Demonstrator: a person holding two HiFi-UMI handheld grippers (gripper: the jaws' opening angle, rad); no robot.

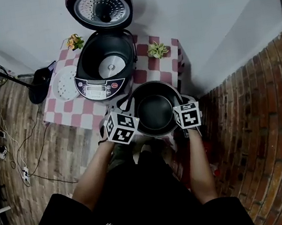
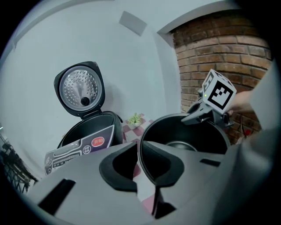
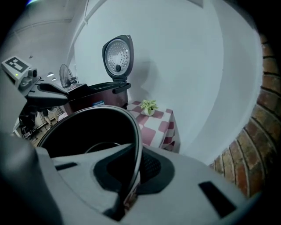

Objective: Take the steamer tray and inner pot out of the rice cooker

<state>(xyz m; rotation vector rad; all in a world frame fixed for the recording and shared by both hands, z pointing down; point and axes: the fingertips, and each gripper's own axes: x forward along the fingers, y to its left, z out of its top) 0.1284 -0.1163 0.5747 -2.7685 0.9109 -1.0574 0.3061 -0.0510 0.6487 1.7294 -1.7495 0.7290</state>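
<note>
Now: your left gripper (image 2: 137, 154), jaws narrow, clamped on the inner pot (image 1: 155, 113) rim. Your right gripper (image 3: 137, 165), clamped on the opposite rim. Beyond both: rice cooker (image 1: 106, 67), lid up. Beyond your left gripper: steamer tray (image 1: 66, 84).

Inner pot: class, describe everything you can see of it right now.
The inner pot is round, dark, metal-looking, thin-rimmed and empty. It is upright, out of the cooker, by the table's near edge. The left gripper and right gripper clamp its rim on opposite sides.
</note>
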